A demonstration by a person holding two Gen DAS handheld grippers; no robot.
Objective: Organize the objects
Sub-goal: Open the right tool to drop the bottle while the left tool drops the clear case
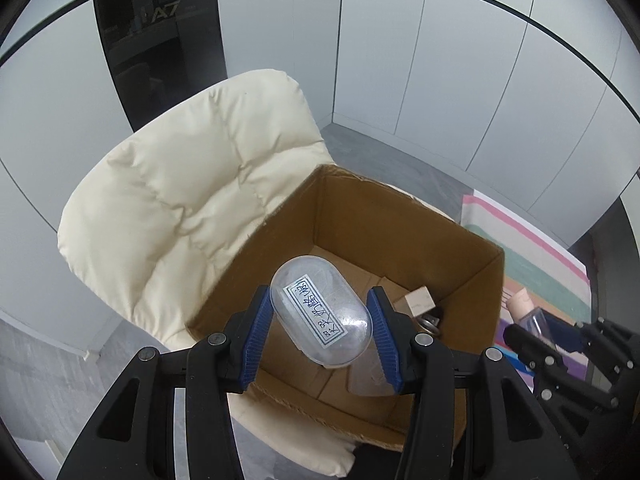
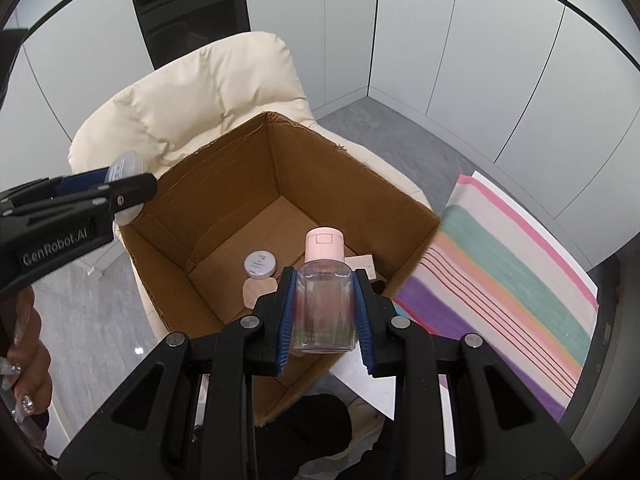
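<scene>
My left gripper [image 1: 320, 320] is shut on a clear oval plastic case [image 1: 322, 314] with a handwritten white label, held above the open cardboard box [image 1: 280, 216]. My right gripper [image 2: 324, 312] is shut on a clear bottle [image 2: 323, 312] with a pink cap, held over the near right corner of the same box [image 2: 224, 184]. The left gripper and its case show at the left of the right wrist view [image 2: 120, 184]. The right gripper shows at the right of the left wrist view [image 1: 560, 336].
The box sits on a cream padded chair [image 1: 180, 184]. Inside lie a small round jar [image 2: 260, 265], a flat wooden piece [image 2: 256, 294], a wooden cube [image 1: 419, 300] and a metal ring [image 1: 430, 322]. A striped cloth [image 2: 508, 280] lies to the right.
</scene>
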